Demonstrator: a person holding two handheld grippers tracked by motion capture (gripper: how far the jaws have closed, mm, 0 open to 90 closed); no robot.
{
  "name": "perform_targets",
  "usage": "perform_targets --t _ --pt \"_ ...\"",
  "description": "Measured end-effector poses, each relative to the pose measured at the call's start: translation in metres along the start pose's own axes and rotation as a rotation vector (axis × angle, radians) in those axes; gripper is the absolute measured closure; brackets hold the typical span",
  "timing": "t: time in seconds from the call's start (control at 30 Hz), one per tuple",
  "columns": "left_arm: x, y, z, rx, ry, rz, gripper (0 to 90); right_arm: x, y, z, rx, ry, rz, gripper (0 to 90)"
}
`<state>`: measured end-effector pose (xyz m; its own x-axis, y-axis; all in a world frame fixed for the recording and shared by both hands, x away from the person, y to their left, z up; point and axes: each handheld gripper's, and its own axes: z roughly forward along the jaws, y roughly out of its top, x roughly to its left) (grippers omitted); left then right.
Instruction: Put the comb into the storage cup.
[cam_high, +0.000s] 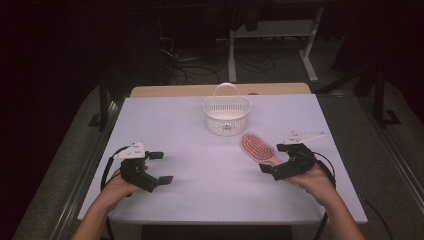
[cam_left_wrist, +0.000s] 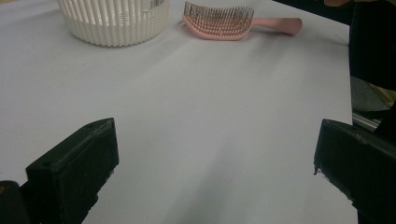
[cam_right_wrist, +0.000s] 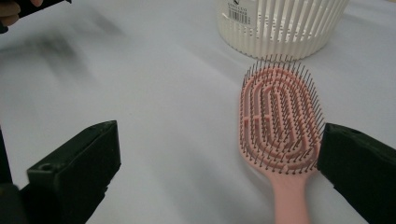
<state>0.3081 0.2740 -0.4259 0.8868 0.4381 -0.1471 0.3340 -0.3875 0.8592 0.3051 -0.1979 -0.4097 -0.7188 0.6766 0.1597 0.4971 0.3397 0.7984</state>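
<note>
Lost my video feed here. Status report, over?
Left gripper open, empty. Right gripper open, jaws straddling the pink hairbrush, not gripping. White basket upright beyond it. Nothing in the way.

Two black claws, left claw, right claw, grey three-cornered top plates, black trailing cables, bare forearms

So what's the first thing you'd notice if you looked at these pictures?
The pink plastic hairbrush with dark bristles stands out first, lying bristles up on the white table, right of middle. Just behind it sits a round white slatted plastic basket with a hoop handle. Nearer the person, two black grippers wait with jaws wide apart and nothing between them: the left gripper over bare table, the right gripper close beside the brush handle.
</note>
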Motion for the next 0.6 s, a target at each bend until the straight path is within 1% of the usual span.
perform_targets --t 0.27,0.37,0.5,0.6 --pt "0.001 0.0 0.001 0.011 -0.006 -0.012 0.0 -0.006 0.009 -0.001 -0.007 -0.009 0.004 0.0" --pt "0.0 0.0 0.001 0.012 -0.01 -0.007 0.0 -0.008 0.012 -0.002 -0.011 -0.011 0.004 0.0" --pt "0.0 0.0 0.001 0.008 -0.004 -0.001 0.0 -0.009 0.014 -0.002 -0.016 -0.01 0.005 0.0" --pt "-0.001 0.0 0.001 0.01 -0.004 0.002 0.0 -0.011 0.017 -0.001 -0.007 -0.011 0.001 0.0"
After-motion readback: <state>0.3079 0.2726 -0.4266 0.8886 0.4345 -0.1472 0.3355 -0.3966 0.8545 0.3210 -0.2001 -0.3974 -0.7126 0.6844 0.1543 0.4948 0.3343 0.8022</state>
